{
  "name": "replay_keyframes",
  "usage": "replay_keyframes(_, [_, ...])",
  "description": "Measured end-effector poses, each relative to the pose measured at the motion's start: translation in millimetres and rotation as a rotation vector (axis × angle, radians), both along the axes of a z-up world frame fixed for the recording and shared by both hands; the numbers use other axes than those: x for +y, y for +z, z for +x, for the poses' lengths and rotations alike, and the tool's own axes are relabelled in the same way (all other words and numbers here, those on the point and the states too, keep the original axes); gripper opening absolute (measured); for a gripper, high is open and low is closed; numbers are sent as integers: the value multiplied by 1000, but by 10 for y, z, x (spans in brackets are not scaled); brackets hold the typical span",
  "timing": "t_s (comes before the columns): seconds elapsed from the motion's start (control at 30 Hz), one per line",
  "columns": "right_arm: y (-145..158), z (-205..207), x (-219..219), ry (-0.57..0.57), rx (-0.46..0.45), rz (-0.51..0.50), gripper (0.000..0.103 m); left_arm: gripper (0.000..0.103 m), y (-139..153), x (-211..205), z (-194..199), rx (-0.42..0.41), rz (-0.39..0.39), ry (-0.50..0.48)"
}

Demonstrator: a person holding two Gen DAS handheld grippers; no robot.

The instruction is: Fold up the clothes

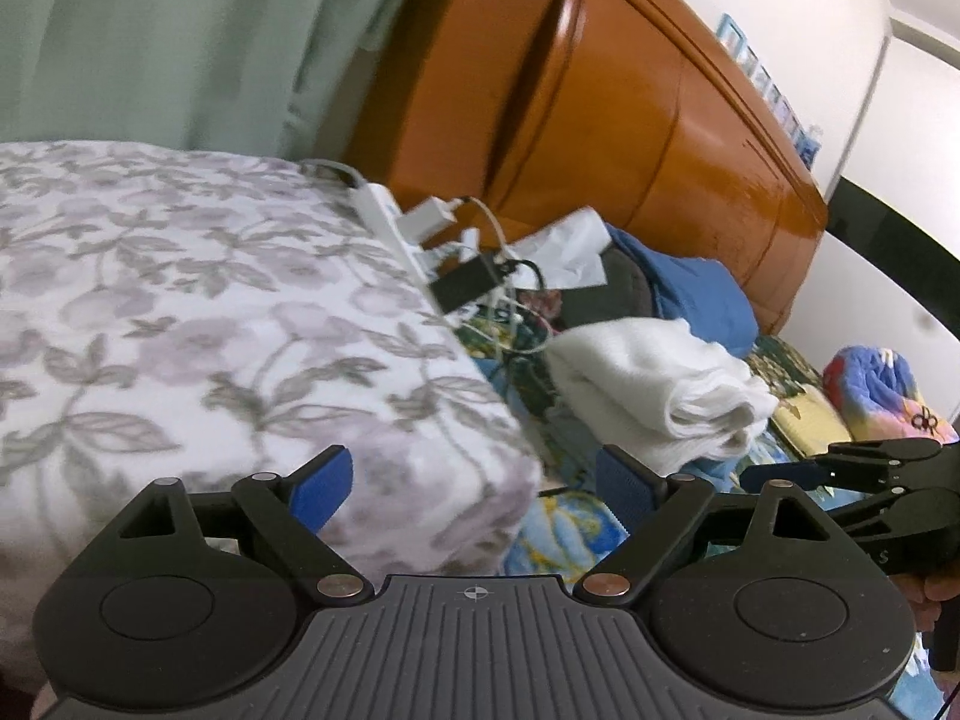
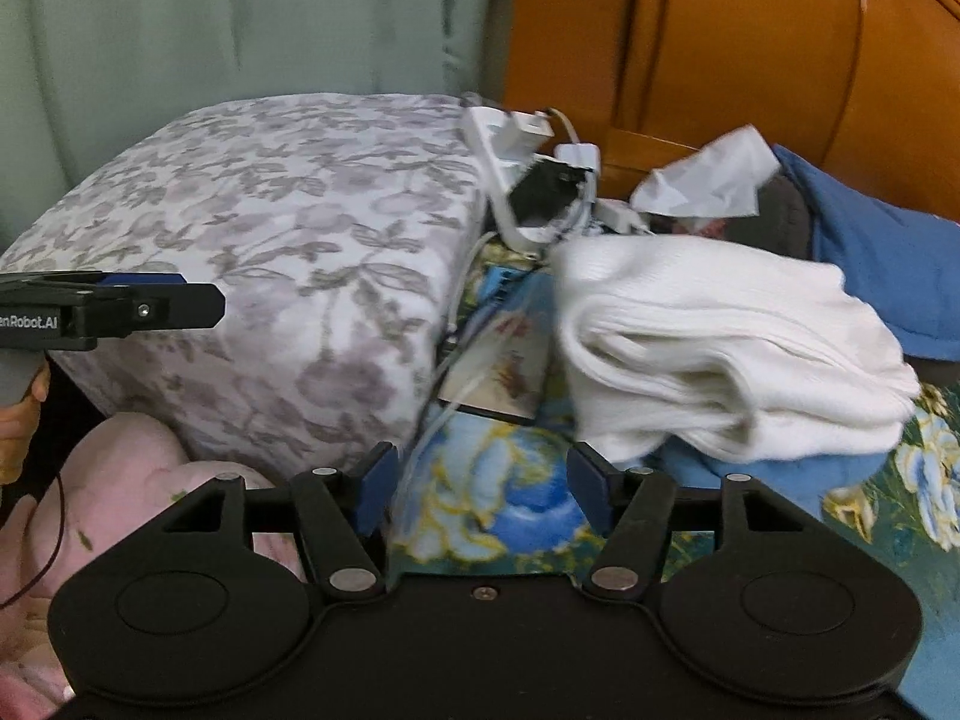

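Hidden or unclear: motion blur over the floral quilt point(image 1: 228, 324) and the folded white garment point(image 2: 720, 354); right gripper's fingertips seen only edge-on from the left wrist view; items under the white power strip point(image 1: 390, 222) tangled and hard to separate.
Cut off: wooden headboard point(image 1: 630, 120) and green curtain point(image 2: 240, 18) ran past the frame edges.
Containers: none made out; black adapter point(image 2: 543, 192) and white cables lay loose between quilt and crumpled tissue point(image 2: 714, 177).
Left gripper point(image 1: 474, 483): 2 blue-padded fingers spread wide, gripping nothing.
Right gripper point(image 2: 480, 480): 2 fingers spread wide, gripping nothing.
Garment position: folded in a stack on the blue floral bedsheet point(image 2: 498, 510), just right of the quilt, ahead and right of both grippers, apart from all fingers.
Behind garment: blue cloth point(image 2: 882, 264) against the headboard.
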State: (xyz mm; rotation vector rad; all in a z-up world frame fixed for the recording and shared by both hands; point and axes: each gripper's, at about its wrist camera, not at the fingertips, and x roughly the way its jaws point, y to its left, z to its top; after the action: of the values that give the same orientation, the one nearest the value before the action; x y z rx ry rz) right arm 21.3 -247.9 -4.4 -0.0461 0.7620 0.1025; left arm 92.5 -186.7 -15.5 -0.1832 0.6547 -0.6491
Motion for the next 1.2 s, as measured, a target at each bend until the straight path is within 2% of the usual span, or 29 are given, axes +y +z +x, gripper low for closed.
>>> replay_keyframes(0.77, [234, 548, 1123, 255, -52, 13, 63, 87, 34, 1367, 285, 44, -59, 314])
replay_keyframes(0.87, [271, 611, 1257, 284, -63, 16, 63, 87, 47, 1524, 297, 44, -55, 352])
replay_keyframes(0.97, [303, 677, 1378, 312, -76, 21, 68, 87, 54, 1670, 303, 43, -51, 385])
replay_keyframes(1.2, [293, 819, 1662, 364, -88, 31, 68, 87, 53, 1946, 331, 34, -29, 451])
